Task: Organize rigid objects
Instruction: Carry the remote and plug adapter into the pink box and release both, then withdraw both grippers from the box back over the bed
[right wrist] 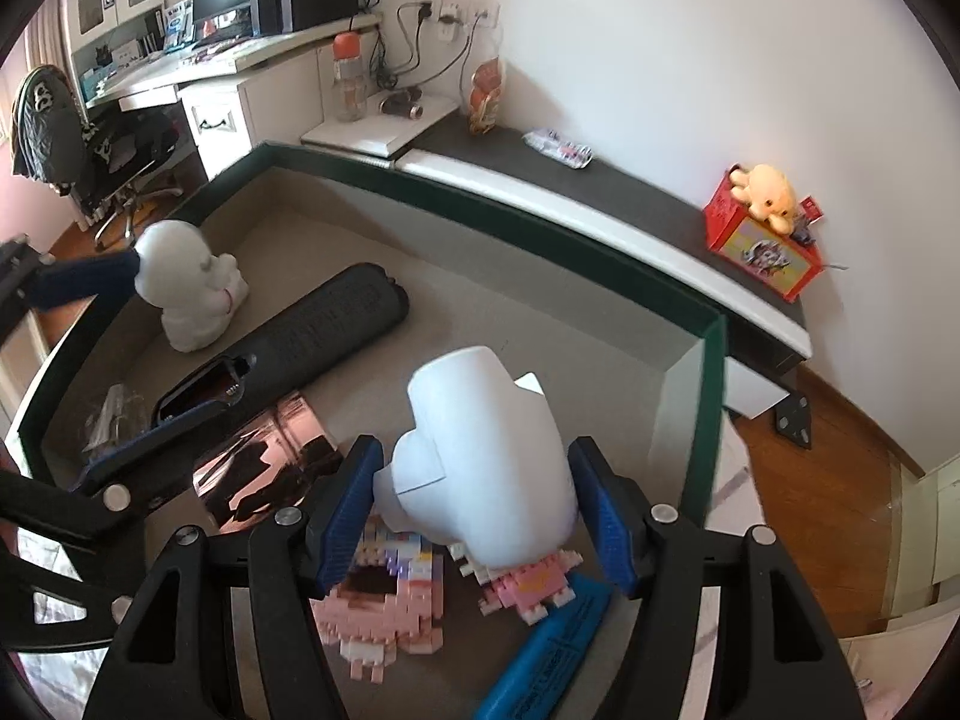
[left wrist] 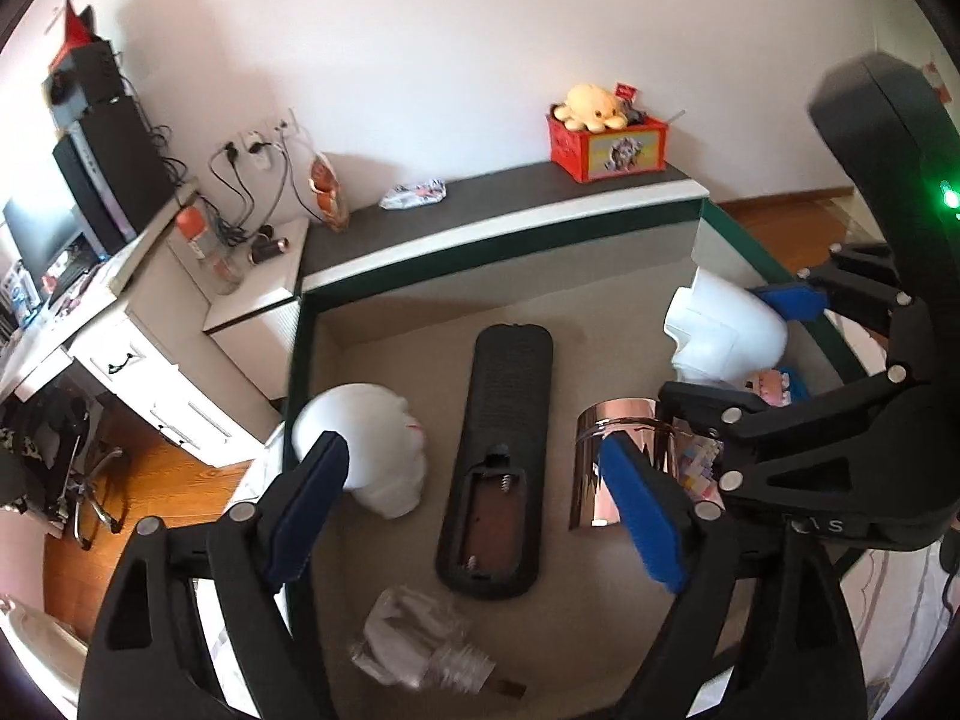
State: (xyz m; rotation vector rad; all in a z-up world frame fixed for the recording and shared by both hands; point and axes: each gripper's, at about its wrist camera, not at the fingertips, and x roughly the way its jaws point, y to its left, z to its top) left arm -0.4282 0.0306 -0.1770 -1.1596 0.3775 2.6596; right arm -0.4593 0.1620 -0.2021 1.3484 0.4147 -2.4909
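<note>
Left gripper (left wrist: 474, 489) fingers wide apart above black remote (left wrist: 498, 462); white figurine (left wrist: 366, 450) touching left finger.

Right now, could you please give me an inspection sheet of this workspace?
Surface: beige floor of a green-rimmed box.
Job's things: black remote, battery bay open; white figurine; white pipe elbow; rose-gold cylinder; pink block figures; blue marker; clear bulb.
Clutter: nothing seen.
Grippers: left gripper open above the remote; right gripper shut on the pipe elbow.
Cables: plugged into wall sockets.
Surroundings: dark shelf, red toy box, desk.
</note>
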